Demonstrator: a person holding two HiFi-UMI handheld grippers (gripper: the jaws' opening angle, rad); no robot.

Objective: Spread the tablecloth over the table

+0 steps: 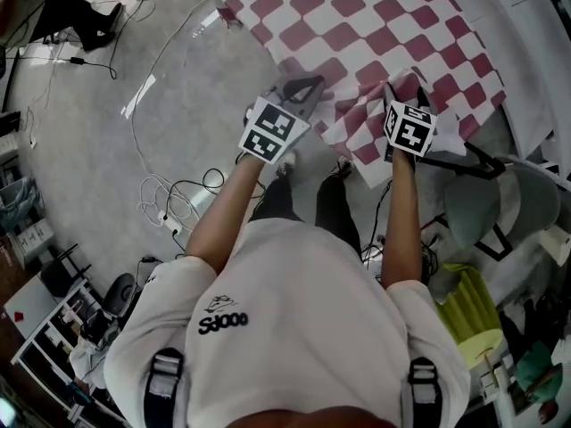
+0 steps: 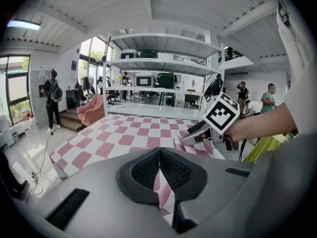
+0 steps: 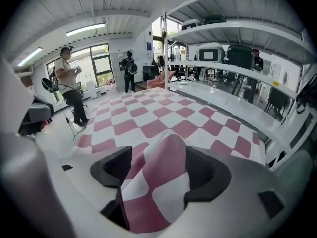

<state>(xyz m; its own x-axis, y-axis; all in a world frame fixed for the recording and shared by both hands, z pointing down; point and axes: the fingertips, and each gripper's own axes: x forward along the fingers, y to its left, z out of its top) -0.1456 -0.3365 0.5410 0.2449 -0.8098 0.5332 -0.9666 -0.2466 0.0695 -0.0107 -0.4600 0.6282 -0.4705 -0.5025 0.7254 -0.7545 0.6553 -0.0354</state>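
The left gripper (image 2: pixel 159 155) has its jaws clenched together on a thin fold of the red-and-white checked tablecloth (image 2: pixel 133 135); the pinched strip runs down between the dark pads and out below them. The right gripper (image 3: pixel 158 152) has its jaws released and standing wide apart, with a loose hump of the same cloth draped in the gap and spilling down toward the camera.

Just beyond both sets of jaws the cloth is bunched and wrinkled along its near edge, a rumpled ridge lying between the two grippers. Farther out from the jaws it flattens, its squares stretching away, and its far-left corner hangs down over the edge.

To the right of the left gripper's jaws, close by, the other gripper shows with its marker cube. Beyond the cloth stands a white shelving rack (image 2: pixel 163 63). Off to the left of the right gripper's jaws, well apart, a person (image 3: pixel 69 83) stands on the grey floor (image 1: pixel 107 105), where cables (image 1: pixel 165 199) trail.
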